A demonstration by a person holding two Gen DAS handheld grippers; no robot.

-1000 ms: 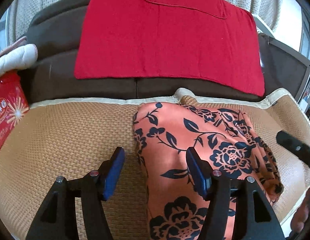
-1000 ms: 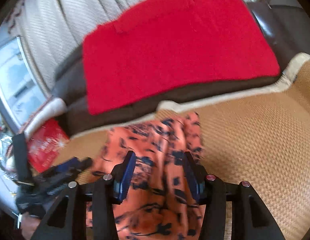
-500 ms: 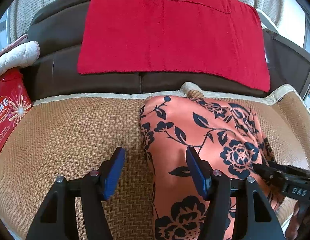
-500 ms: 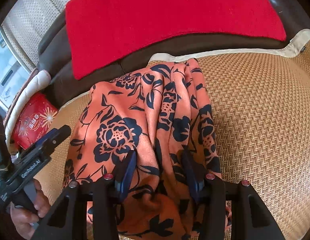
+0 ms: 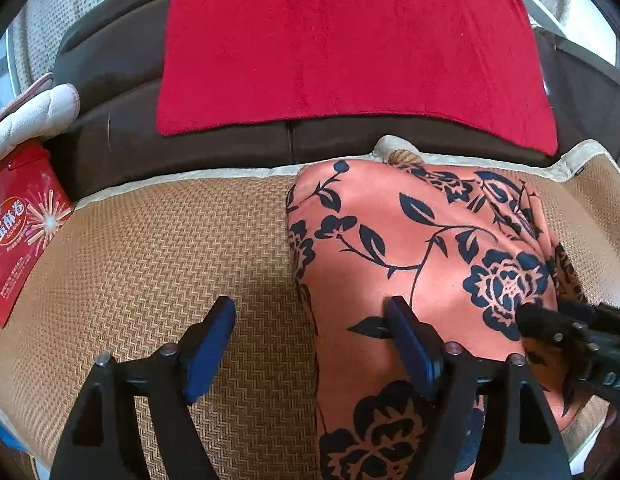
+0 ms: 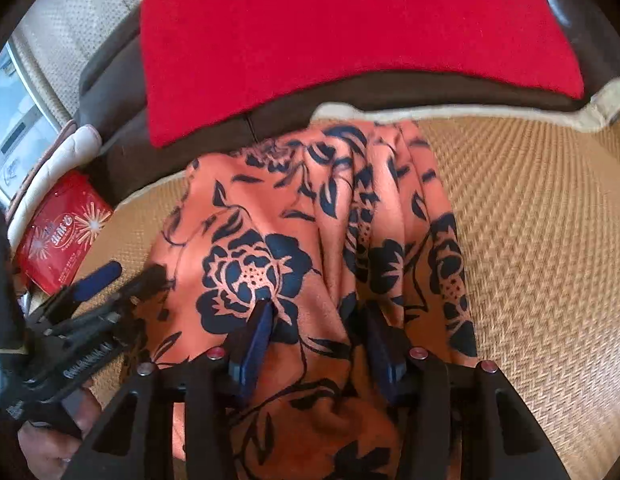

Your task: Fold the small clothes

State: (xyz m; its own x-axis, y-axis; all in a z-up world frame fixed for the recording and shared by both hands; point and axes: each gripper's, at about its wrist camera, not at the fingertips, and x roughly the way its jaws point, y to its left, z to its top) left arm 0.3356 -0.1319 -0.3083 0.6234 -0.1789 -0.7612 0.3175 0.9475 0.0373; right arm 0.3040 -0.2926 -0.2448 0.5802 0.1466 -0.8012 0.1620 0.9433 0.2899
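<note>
Your left gripper (image 5: 310, 344) fingers are opening wide w/ the orange floral garment's (image 5: 409, 240) left edge between them, not pinched, while your right gripper (image 6: 317, 344) fingers straddle a ridge of it, grip unclear, garment bunched on the woven mat (image 5: 170, 248).

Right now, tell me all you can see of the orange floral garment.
The orange floral garment is thin, smooth-looking cloth printed with dark navy flowers and leaves. It lies on the woven mat, flat on one side, gathered into long pleats on the other. The left gripper straddles its edge, jaws opening; the right gripper stands over a raised fold.
</note>
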